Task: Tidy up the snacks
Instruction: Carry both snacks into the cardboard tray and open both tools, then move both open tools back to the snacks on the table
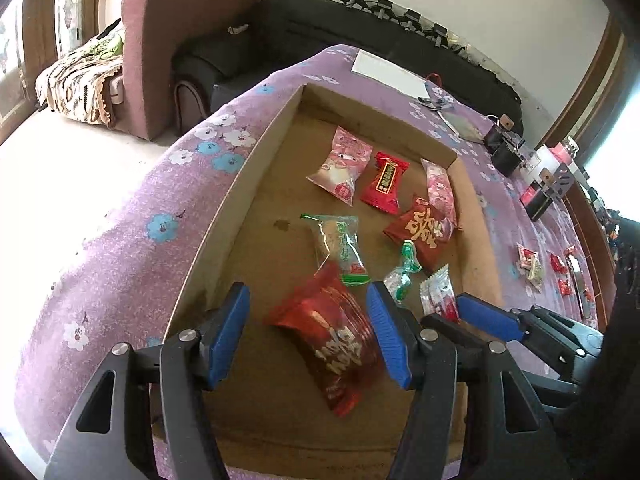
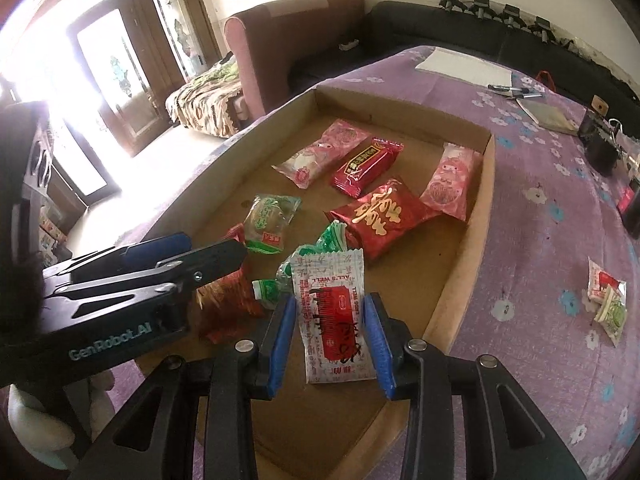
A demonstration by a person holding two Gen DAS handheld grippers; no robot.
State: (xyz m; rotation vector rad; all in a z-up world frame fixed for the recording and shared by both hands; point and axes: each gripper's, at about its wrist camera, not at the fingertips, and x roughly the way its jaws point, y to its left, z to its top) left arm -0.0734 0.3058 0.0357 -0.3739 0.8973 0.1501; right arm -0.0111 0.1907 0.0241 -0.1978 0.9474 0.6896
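A shallow cardboard tray holds several wrapped snacks. My left gripper is open; a red packet with white writing lies on the tray floor between its blue pads, not pinched. My right gripper is open around a white and red packet, with a small gap on each side. In the right wrist view the left gripper reaches in from the left over the red packet. Pink, red and green packets lie farther in.
The tray sits on a purple flowered tablecloth. Loose snacks lie on the cloth right of the tray. White paper, pens and black devices are at the far side. Sofas stand behind the table.
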